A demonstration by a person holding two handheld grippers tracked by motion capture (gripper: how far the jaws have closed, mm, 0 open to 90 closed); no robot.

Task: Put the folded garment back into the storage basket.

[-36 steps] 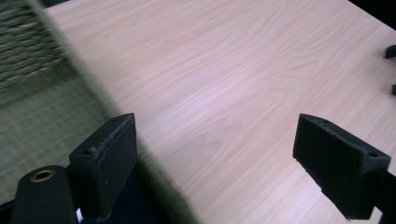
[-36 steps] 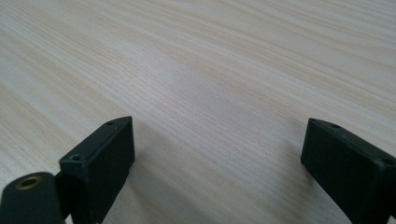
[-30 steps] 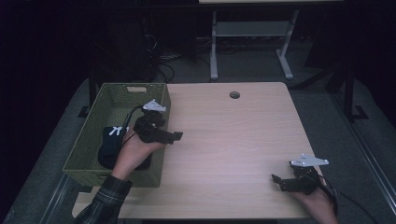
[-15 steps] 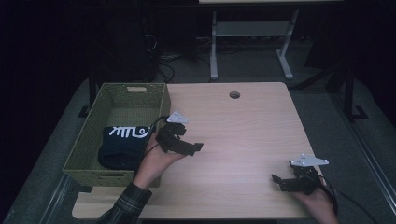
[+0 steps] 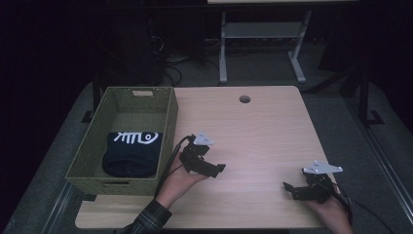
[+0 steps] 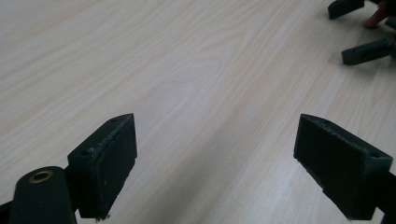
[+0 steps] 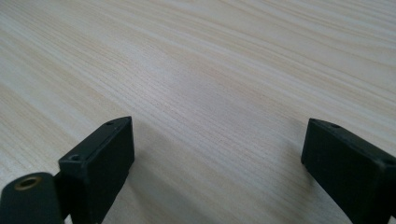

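Both jaws gape wide and empty: the left hand-held gripper over bare tabletop, the right hand-held gripper near the front edge. The dark garment lies in the basket; trailing cables could snag the rim.

High view: dim overall. The tabletop is lit evenly from above; the surroundings beyond it fall off to near black. Detail is soft and grainy, and the dark cloth in the basket is rendered almost without texture. Shadows on the table are faint and short.

Gripper views: brighter, wood grain is resolved sharply at mid-distance. Near jaw surfaces are slightly soft. A pale sheen is seen across the wood; soft shadows lie beneath the jaws.
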